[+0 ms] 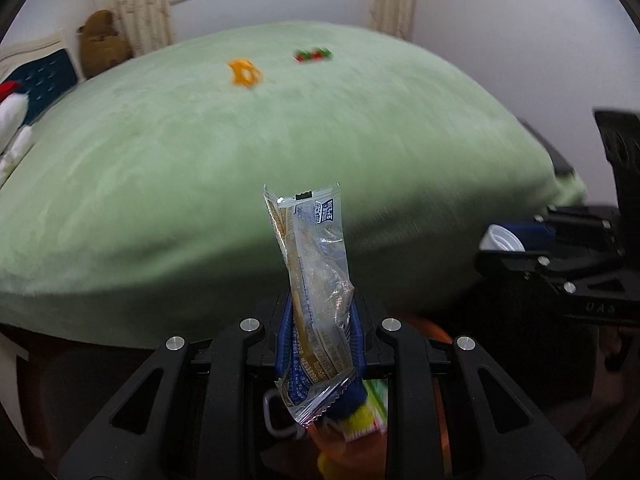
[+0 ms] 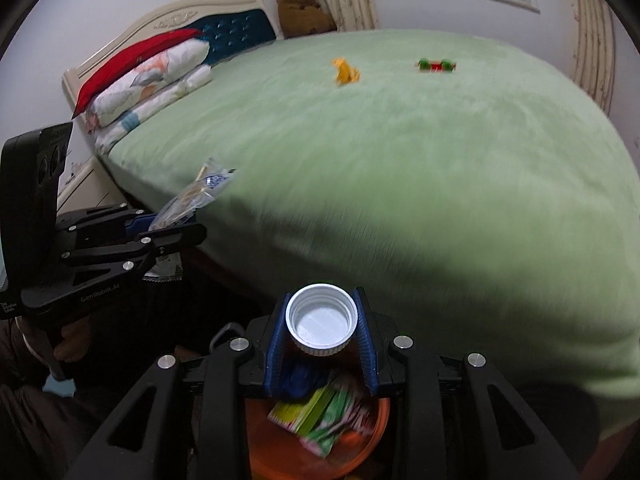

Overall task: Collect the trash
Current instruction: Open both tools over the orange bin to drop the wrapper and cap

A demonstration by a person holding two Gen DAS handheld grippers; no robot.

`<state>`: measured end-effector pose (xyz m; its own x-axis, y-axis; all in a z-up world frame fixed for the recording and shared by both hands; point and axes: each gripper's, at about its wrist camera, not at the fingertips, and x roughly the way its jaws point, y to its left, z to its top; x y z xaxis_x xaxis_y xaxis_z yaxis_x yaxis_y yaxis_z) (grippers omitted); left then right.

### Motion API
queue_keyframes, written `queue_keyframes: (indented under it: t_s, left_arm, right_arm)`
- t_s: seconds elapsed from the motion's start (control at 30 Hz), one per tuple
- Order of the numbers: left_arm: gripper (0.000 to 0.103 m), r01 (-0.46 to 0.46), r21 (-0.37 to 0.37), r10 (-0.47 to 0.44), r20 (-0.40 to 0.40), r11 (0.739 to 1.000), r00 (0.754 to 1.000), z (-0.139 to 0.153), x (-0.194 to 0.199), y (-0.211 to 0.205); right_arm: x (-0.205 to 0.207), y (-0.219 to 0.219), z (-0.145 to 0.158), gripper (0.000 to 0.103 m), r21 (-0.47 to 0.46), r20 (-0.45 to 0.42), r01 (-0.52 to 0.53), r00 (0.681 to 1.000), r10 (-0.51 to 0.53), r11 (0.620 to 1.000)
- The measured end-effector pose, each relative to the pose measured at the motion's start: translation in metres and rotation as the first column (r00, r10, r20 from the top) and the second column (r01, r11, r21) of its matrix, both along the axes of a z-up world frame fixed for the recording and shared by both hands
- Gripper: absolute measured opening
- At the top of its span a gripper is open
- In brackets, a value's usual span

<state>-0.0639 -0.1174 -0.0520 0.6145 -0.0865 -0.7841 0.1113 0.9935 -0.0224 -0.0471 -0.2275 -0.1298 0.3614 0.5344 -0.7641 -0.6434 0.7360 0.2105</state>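
My left gripper [image 1: 320, 314] is shut on a clear, silvery snack wrapper [image 1: 316, 264] that sticks up from its blue pads. My right gripper [image 2: 322, 304] is shut on a white bottle cap [image 2: 322, 324], its open side facing the camera. Both hang beside the bed's near edge, over an orange bin [image 2: 260, 448] that holds green wrappers [image 2: 324, 416]. In the right wrist view my left gripper [image 2: 176, 226] is at the left with the wrapper [image 2: 196, 196]. An orange wrapper [image 2: 346, 71] and a red-green wrapper [image 2: 437, 65] lie far back on the bed.
A bed with a green blanket [image 2: 400, 160] fills both views. Pillows [image 2: 148, 76] and a headboard [image 2: 224, 20] are at its left end, with a brown teddy bear [image 2: 304, 10] in the corner. A person's hand [image 2: 68, 340] holds the left gripper's handle. A window with curtains is behind.
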Motion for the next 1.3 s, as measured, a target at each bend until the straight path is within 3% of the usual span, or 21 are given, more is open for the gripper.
queue_keyframes:
  t_s: [0.23,0.47,0.5,0.53,0.57,0.6,0.73,0.9,1.0,1.17,1.3]
  left_arm:
    - [0.022,0.082,-0.002,-0.081,-0.178,0.997,0.981,-0.041,-0.011,-0.016]
    - [0.023,0.089,-0.033,-0.095,-0.276,0.995,0.957,-0.065,-0.004,-0.021]
    - [0.026,0.093,-0.034,-0.099,-0.295,0.995,0.950,-0.069,-0.003,-0.022]
    - [0.044,0.098,-0.037,-0.105,-0.316,0.994,0.943,-0.074,0.001,-0.023]
    - [0.066,0.097,-0.037,-0.104,-0.336,0.995,0.936,-0.079,0.003,-0.023]
    - [0.071,0.089,-0.033,-0.095,-0.350,0.996,0.932,-0.084,0.004,-0.023]
    - [0.071,0.083,-0.042,-0.093,-0.380,0.996,0.920,-0.091,0.007,-0.025]
    - [0.072,0.087,-0.040,-0.095,-0.360,0.995,0.928,-0.086,0.011,-0.027]
    - [0.072,0.078,-0.044,-0.088,-0.315,0.996,0.945,-0.067,0.009,-0.023]
    - [0.076,0.013,-0.045,-0.020,-0.150,0.999,0.988,-0.013,0.029,0.004]
    - [0.078,-0.084,-0.053,0.083,-0.016,0.995,0.996,0.026,0.072,0.027]
  right_arm:
    - [-0.013,-0.002,-0.040,0.031,-0.038,-0.104,-0.016,0.995,0.012,0.999]
    - [-0.011,-0.002,-0.063,0.032,-0.052,-0.177,-0.017,0.984,0.008,0.999]
    - [-0.011,-0.002,-0.066,0.038,-0.054,-0.193,-0.018,0.981,0.007,0.998]
    - [-0.010,-0.002,-0.069,0.046,-0.055,-0.203,-0.017,0.979,0.006,0.998]
    - [-0.009,-0.003,-0.071,0.061,-0.055,-0.210,-0.011,0.978,-0.001,0.998]
    - [-0.009,-0.004,-0.073,0.063,-0.056,-0.216,-0.005,0.976,-0.007,0.998]
    - [-0.005,-0.010,-0.070,0.063,-0.045,-0.214,0.014,0.976,-0.023,0.999]
    - [-0.005,-0.023,-0.058,0.063,-0.012,-0.180,0.039,0.983,-0.040,0.999]
    - [0.001,-0.030,-0.038,0.063,0.039,-0.125,0.051,0.991,-0.046,0.998]
    - [0.009,-0.042,-0.002,0.063,0.115,-0.006,0.094,0.996,-0.094,0.989]
    - [0.015,-0.051,0.015,0.067,0.175,0.025,0.125,0.991,-0.132,0.977]
